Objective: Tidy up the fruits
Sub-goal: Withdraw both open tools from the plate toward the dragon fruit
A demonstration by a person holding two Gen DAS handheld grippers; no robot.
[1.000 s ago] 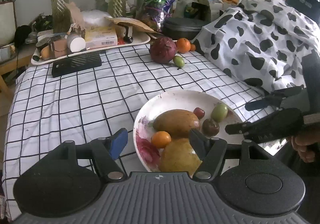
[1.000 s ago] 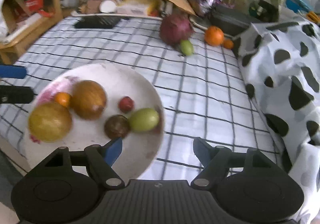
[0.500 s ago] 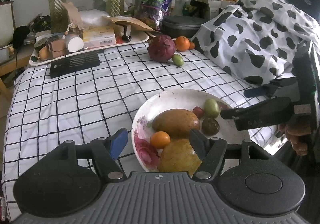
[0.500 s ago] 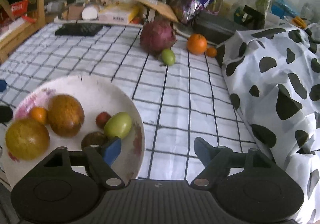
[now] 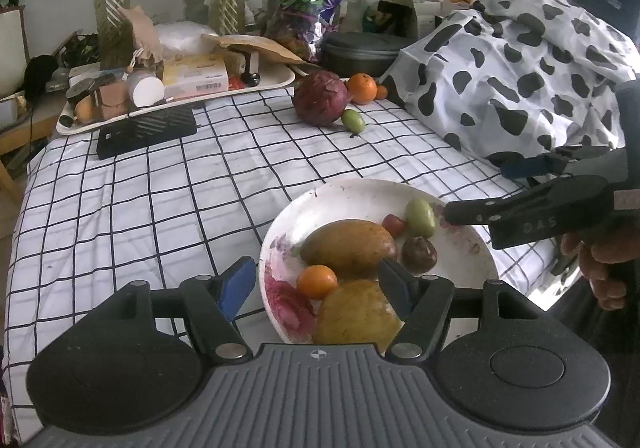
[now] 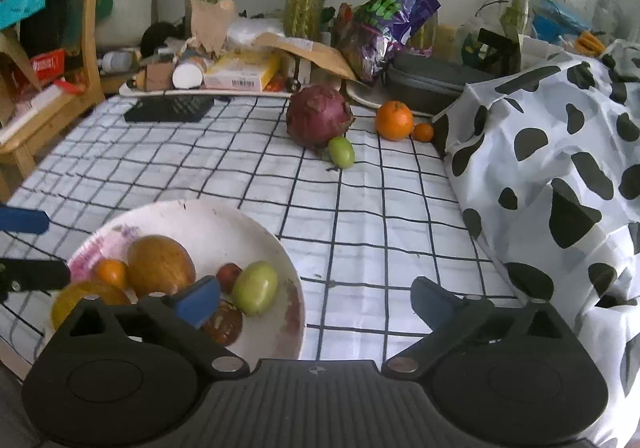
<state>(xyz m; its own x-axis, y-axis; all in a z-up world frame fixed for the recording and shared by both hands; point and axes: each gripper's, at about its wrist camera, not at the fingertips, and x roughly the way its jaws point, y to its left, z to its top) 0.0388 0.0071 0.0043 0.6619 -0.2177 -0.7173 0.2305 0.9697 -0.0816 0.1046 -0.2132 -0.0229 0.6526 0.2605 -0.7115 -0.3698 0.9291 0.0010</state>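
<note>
The right gripper (image 6: 316, 300) is seen with fingers opening wide, nothing between them. The left gripper (image 5: 316, 280) is held half-open over the plate (image 5: 360, 196), empty. The loose green fruit (image 6: 341, 152) lies ahead across the worktop, nearer the right gripper.

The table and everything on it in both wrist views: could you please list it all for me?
Round white plate: one, near table edge.
Brown-yellow oval fruits: two, on plate.
Green oval fruits: two; one on plate, one beside dragon fruit.
Dark brown fruit, small red fruit, small orange: one each, on plate.
Purple dragon fruit: one, far side.
Oranges: two, right of it.
Cow-print cloth: right.
Cluttered white tray: back.
Left gripper: part open, around plate rim.
Right gripper: opening, empty.
</note>
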